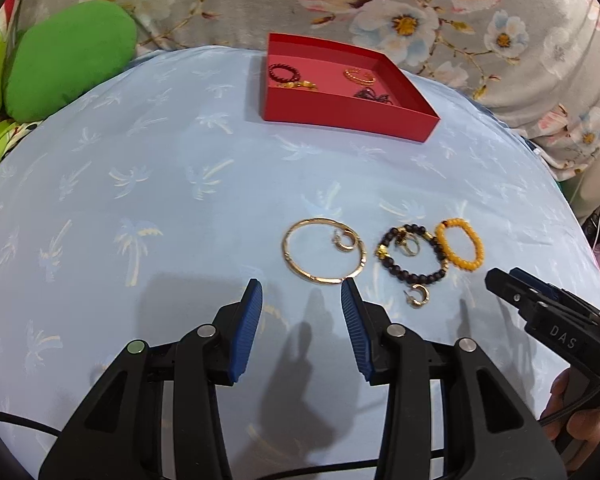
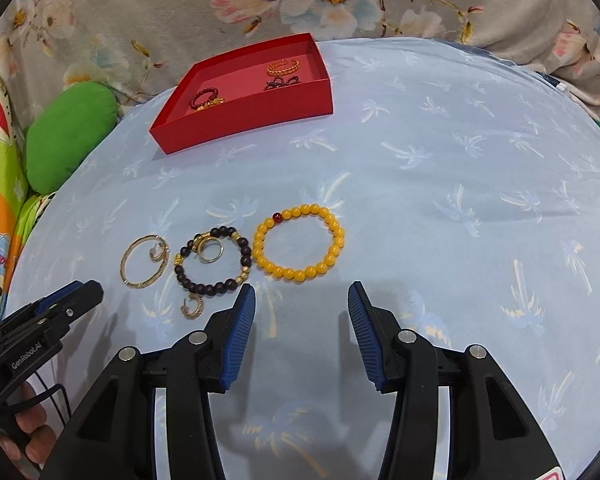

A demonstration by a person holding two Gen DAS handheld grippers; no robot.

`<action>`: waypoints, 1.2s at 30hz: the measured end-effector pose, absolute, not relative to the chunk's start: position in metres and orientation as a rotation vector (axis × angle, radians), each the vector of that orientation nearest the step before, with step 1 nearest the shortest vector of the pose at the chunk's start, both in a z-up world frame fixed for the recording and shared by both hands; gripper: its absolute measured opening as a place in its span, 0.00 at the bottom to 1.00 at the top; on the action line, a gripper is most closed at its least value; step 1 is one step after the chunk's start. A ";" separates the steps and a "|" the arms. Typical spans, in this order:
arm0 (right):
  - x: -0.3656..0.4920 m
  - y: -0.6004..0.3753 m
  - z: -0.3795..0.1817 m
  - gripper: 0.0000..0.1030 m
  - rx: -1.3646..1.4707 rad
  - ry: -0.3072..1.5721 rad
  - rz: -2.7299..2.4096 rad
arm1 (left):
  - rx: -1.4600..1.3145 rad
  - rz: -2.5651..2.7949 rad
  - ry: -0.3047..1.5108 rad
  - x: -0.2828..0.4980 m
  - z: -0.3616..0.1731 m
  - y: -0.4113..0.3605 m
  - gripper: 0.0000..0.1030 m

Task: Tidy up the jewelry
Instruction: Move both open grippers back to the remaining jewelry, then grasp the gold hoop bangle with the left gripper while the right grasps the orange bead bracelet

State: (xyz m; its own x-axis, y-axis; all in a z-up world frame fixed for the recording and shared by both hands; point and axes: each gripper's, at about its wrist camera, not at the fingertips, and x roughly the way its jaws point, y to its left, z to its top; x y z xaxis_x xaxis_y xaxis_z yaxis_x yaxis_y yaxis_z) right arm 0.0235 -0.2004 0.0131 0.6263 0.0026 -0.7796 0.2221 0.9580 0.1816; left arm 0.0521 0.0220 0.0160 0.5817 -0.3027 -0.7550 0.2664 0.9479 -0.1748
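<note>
My left gripper [image 1: 301, 290] is open and holds nothing; it hovers just short of a thin gold bangle [image 1: 286, 249] with a small earring [image 1: 342, 240] lying inside it. To the right lie a dark bead bracelet [image 1: 417, 278] around a gold ring [image 1: 411, 247], a loose gold hoop earring [image 1: 418, 295] and a yellow bead bracelet [image 1: 466, 266]. My right gripper [image 2: 302, 290] is also open and bare, right in front of the yellow bead bracelet [image 2: 300, 276]. A red box [image 1: 340, 114] at the back holds several pieces.
Everything lies on a light blue palm-print cloth [image 1: 160, 184]. A green cushion [image 1: 68, 56] sits at the back left, and flowered grey fabric [image 1: 420, 20] rises behind the box. A hand [image 1: 572, 416] grips the right tool at the lower right edge.
</note>
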 end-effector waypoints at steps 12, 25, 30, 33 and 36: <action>0.055 -0.214 0.001 0.46 0.258 0.898 -0.181 | -0.003 -0.281 0.899 0.084 -0.001 0.013 0.37; 0.066 -0.213 -0.006 0.40 0.215 0.905 -0.195 | 0.039 -0.271 0.871 0.095 -0.006 0.004 0.30; 0.067 -0.213 -0.007 0.27 0.197 0.902 -0.210 | 0.047 -0.286 0.870 0.096 -0.007 0.002 0.12; 0.066 -0.215 -0.007 0.20 0.194 0.898 -0.220 | 0.046 -0.296 0.873 0.095 -0.007 0.002 0.03; 0.066 -0.216 -0.007 0.08 0.206 0.904 -0.206 | 0.049 -0.303 0.875 0.094 -0.007 0.000 0.03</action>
